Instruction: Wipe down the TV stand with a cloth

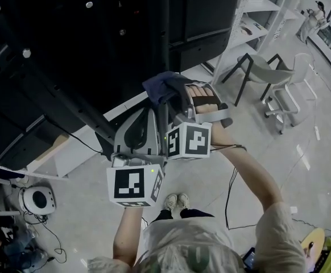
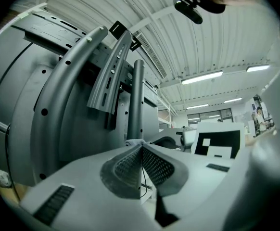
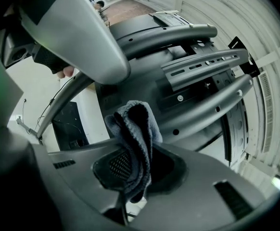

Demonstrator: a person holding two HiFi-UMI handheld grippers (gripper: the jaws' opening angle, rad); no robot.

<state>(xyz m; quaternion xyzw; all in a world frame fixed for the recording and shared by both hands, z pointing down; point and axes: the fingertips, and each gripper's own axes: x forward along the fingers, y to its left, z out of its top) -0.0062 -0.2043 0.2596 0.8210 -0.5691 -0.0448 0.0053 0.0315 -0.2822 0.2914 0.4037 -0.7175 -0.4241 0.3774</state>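
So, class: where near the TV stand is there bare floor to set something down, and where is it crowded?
Free: the floor between the grey chair and the person's right arm. Crowded: the lower left, with a round white device and cables, and around the stand's bars.

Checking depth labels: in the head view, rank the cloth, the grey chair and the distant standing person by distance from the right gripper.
1. Cloth, clamped in the right gripper itself.
2. Grey chair, on the floor to its right.
3. Standing person, far top-right corner.
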